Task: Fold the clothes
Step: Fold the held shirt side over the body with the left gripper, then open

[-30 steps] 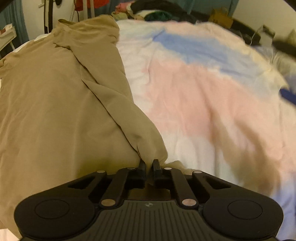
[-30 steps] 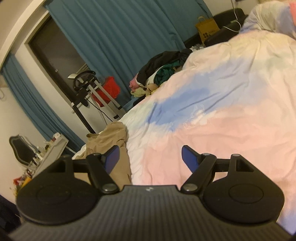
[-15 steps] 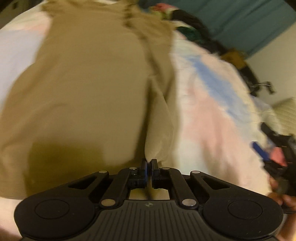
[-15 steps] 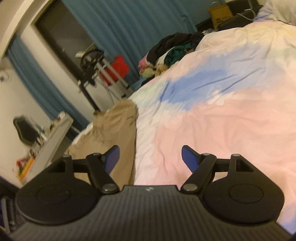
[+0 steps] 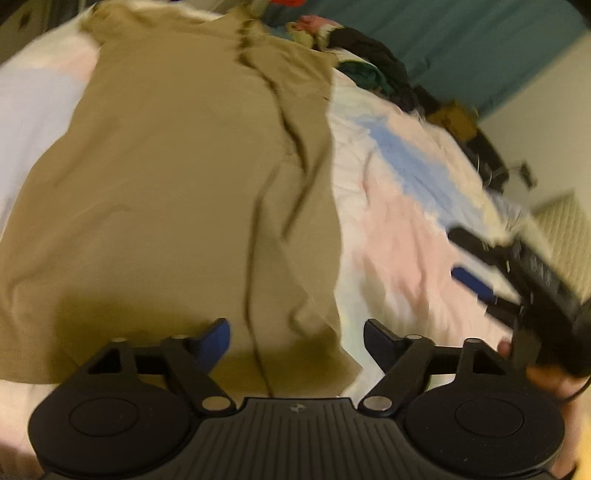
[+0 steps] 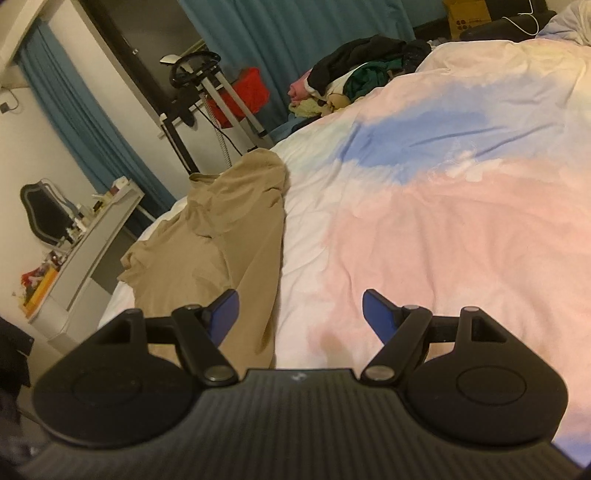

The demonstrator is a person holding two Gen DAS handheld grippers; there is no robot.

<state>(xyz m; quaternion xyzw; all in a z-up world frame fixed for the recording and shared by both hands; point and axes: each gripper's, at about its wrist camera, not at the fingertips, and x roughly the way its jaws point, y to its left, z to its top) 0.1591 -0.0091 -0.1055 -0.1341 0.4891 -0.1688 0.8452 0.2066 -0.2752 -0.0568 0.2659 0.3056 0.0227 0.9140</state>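
Fingers of the left gripper (image 5: 296, 338) are standing wide apart with nothing between them, blue pads facing each other, hovering over the near hem of the tan garment (image 5: 177, 206). The right gripper (image 6: 298, 315) is also gaping open and empty, its left finger sitting over the garment's right edge and its right finger over bare duvet (image 6: 443, 206). The tan garment is lying spread out on the left part of the pastel pink, blue and white duvet, a few long creases running down its right half, the far end bunching near the bed's far edge. In the left wrist view the right gripper is showing at the right edge, blurred, with the person's hand (image 5: 546, 373) wrapping its handle, well clear of the fabric. A pile of clothes (image 6: 354, 81) in dark, green and pink is sitting at the far side of the bed. Teal curtains (image 6: 295, 33) are hanging behind it. A white desk (image 6: 96, 236) with small clutter is standing left of the bed, a red bin (image 6: 251, 92) is sitting near a metal stand further back.
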